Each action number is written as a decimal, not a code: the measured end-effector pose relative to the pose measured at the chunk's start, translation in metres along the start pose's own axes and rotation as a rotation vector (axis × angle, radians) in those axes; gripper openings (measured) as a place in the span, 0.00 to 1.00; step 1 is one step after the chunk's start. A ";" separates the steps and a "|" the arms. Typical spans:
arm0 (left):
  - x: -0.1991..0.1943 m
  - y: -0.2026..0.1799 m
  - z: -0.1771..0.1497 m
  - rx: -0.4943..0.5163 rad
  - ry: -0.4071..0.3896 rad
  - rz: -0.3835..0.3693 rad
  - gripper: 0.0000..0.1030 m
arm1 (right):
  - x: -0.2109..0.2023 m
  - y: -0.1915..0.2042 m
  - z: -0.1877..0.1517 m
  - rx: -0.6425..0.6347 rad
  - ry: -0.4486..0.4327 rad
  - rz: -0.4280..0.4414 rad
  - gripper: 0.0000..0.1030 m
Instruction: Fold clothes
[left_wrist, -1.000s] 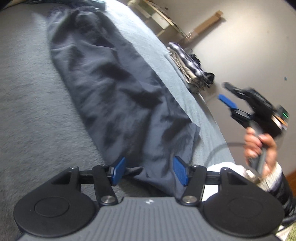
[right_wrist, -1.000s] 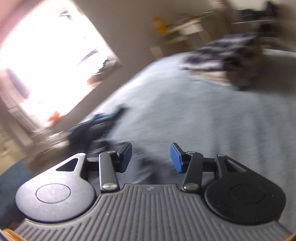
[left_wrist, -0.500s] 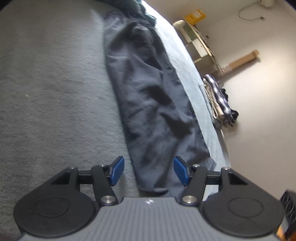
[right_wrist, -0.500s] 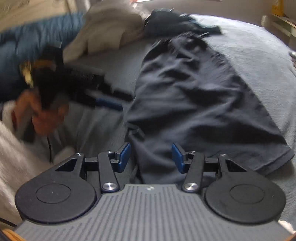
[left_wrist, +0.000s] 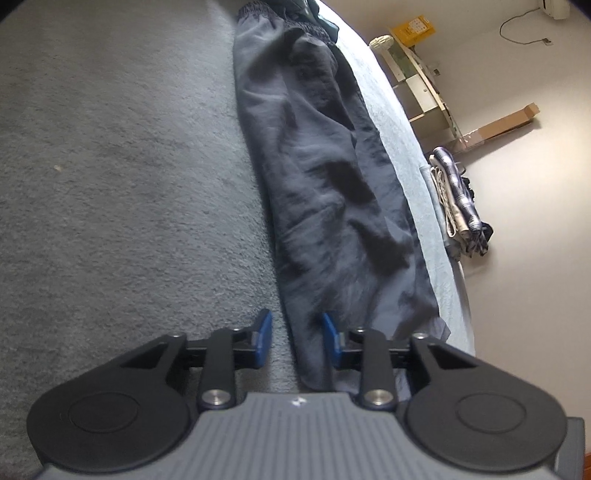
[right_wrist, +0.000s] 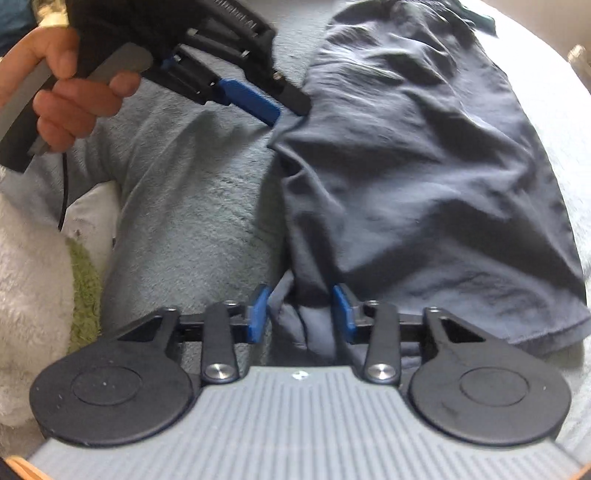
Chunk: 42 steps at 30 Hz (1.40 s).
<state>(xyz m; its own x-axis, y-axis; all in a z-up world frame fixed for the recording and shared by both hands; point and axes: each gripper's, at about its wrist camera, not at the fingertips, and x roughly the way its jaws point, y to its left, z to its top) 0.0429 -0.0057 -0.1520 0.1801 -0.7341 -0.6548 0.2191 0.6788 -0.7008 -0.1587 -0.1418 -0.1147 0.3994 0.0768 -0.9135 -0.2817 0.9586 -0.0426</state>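
Dark grey-blue trousers lie stretched along the grey bed, gathered waistband at the far end. My left gripper sits at the near hem's left corner. Its jaws are closing, the fabric's edge lies against the right pad, and a strip of bed shows beside the left pad. In the right wrist view the trousers fill the right side. My right gripper is closing on a bunched fold of the hem that fills the gap between its pads. The left gripper, held by a hand, shows at the upper left, tips at the cloth's corner.
A stack of folded clothes lies at the bed's far right edge. Beyond it stand a shelf and a long cardboard box by the wall. A white fluffy sleeve and a green patch are at my lower left.
My right gripper swung from facing the room down onto the trousers' hem, and its jaws narrowed onto a fold. The left gripper rolled and sank slightly at the hem corner, jaws narrowing.
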 end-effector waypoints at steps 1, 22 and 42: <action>0.002 -0.002 0.000 0.011 0.001 0.014 0.15 | 0.000 -0.004 0.000 0.022 -0.002 0.003 0.19; 0.053 -0.068 0.056 0.044 0.003 -0.038 0.29 | -0.025 -0.151 -0.057 1.003 -0.267 0.300 0.03; 0.010 -0.091 -0.015 0.691 -0.081 -0.062 0.43 | -0.007 -0.177 -0.071 1.172 -0.232 0.303 0.06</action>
<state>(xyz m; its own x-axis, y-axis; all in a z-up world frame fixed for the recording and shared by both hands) 0.0104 -0.0743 -0.0987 0.2122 -0.7883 -0.5776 0.7865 0.4886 -0.3778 -0.1737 -0.3315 -0.1297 0.6334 0.2714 -0.7247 0.5151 0.5509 0.6566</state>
